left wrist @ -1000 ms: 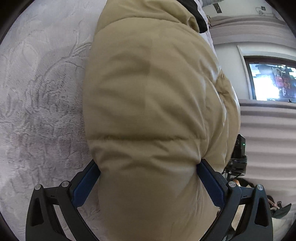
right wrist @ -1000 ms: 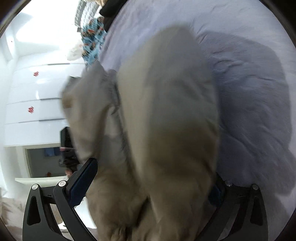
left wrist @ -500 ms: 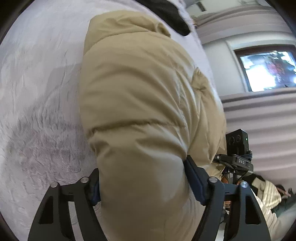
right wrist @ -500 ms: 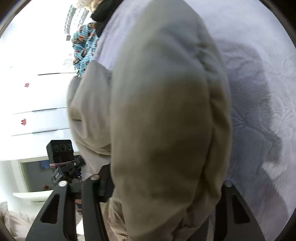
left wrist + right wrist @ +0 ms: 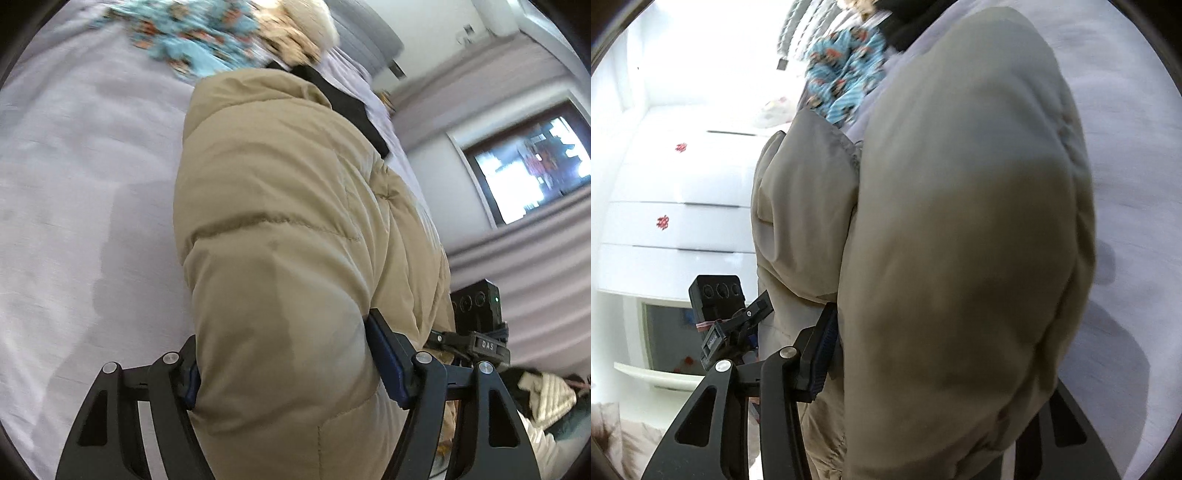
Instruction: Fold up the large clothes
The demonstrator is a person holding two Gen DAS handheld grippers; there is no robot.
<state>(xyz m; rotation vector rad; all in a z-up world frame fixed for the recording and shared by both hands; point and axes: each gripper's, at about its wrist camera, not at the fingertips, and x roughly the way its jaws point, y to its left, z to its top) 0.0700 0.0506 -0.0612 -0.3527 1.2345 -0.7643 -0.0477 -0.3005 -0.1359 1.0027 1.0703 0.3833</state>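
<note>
While both grippers clamp the puffy beige jacket [image 5: 295,229], left gripper [image 5: 284,365] and right gripper [image 5: 931,354] each squeezing a thick bunch between their fingers, it hangs bunched above the bed [image 5: 74,192], colourful clothes [image 5: 192,37] at eleven o'clock; I'd judge folding barely begun.

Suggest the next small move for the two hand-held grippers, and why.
Probably carry the gripped end forward and lay it over the rest of the beige puffer jacket. Both the left hand-held gripper and the right hand-held gripper are clamped on its padding, and the bulk hangs above the lilac bedspread.
</note>
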